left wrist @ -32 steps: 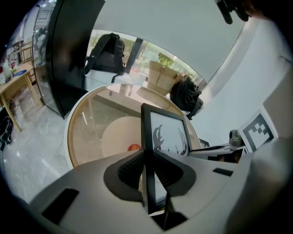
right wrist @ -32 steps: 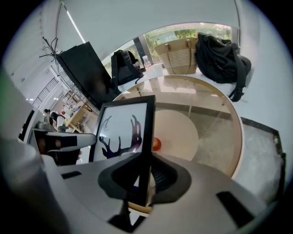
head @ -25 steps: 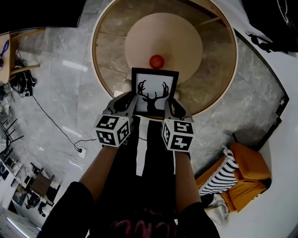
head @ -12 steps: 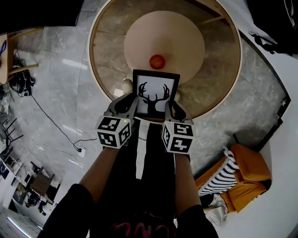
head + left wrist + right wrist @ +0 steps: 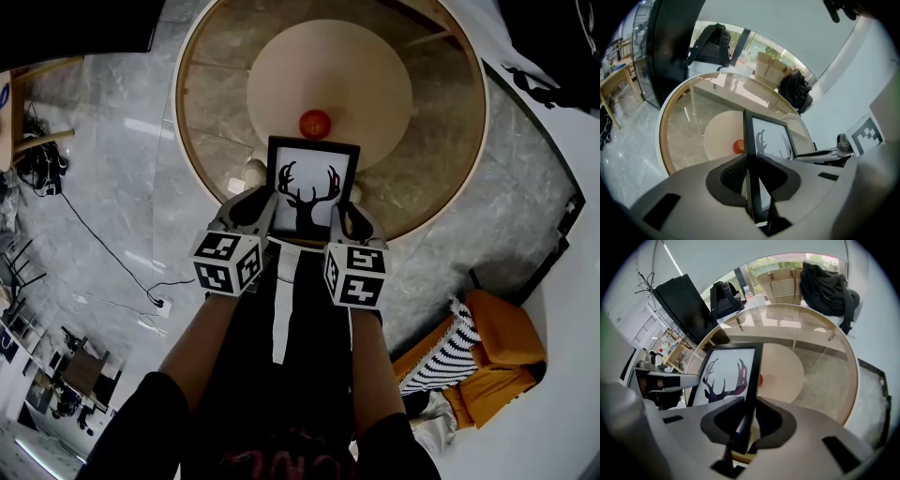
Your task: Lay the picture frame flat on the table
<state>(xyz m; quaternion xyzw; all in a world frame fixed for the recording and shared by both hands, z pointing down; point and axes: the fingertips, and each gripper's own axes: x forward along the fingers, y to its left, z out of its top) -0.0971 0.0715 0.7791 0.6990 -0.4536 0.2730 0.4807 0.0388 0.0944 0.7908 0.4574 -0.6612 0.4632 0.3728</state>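
A black picture frame [image 5: 310,184] with a deer-antler print is held above the near edge of the round glass table [image 5: 433,150]. My left gripper [image 5: 262,204] is shut on the frame's left edge [image 5: 749,154]. My right gripper [image 5: 343,214] is shut on its right edge [image 5: 751,385]. In the left gripper view the frame stands edge-on between the jaws, print facing right. In the right gripper view the print [image 5: 725,377] faces left. The frame's lower part is hidden behind the grippers.
A small red ball [image 5: 315,123] lies on the table's pale round centre [image 5: 366,75], just beyond the frame. An orange cushion with striped cloth [image 5: 487,356] sits on the floor at right. Cables [image 5: 112,253] run over the grey floor at left.
The frame and both grippers have stayed almost in place, only a slight shift in the head view. Both grips are unchanged.
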